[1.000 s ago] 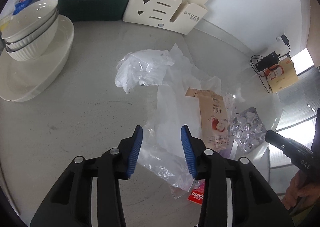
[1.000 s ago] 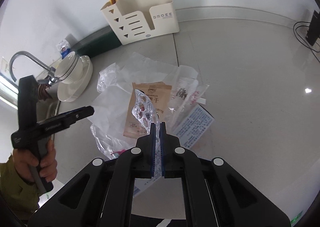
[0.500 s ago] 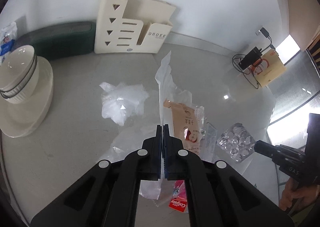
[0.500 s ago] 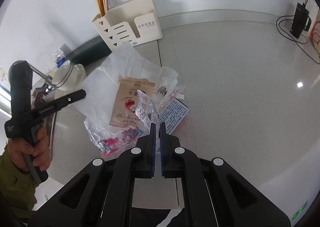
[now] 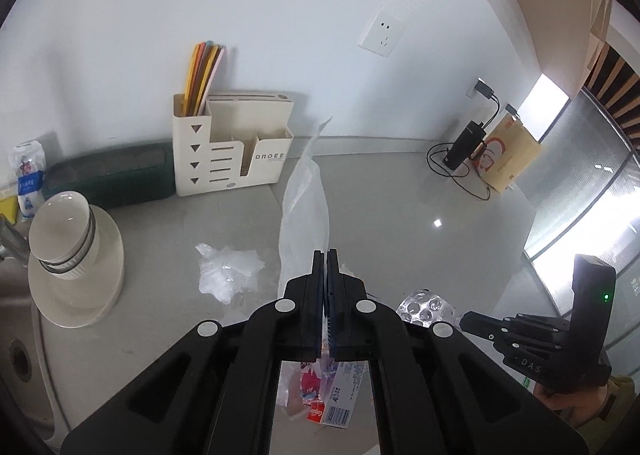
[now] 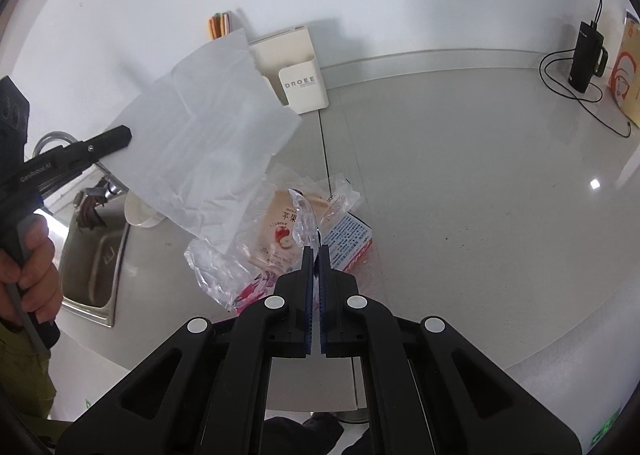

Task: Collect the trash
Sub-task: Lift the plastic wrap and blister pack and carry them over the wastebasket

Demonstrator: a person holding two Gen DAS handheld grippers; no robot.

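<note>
My left tool (image 5: 325,255) is pinching the white plastic bag (image 6: 208,143), lifted above the counter (image 6: 460,175). My right tool (image 6: 315,251) pinches the blister pack (image 6: 305,221) over the trash pile.

Two wrist fisheyes, each angled down along its fingers, close above the shared countertop (image 5: 400,195) litter.

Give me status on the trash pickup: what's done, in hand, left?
Done: nothing visibly collected; no bin in view.
In hand: left gripper is shut on the white plastic bag, lifted off the counter; right gripper is shut on the clear blister tray.
Left: apple snack pouch, blue-and-red box, crumpled clear wrap on the counter.
</note>
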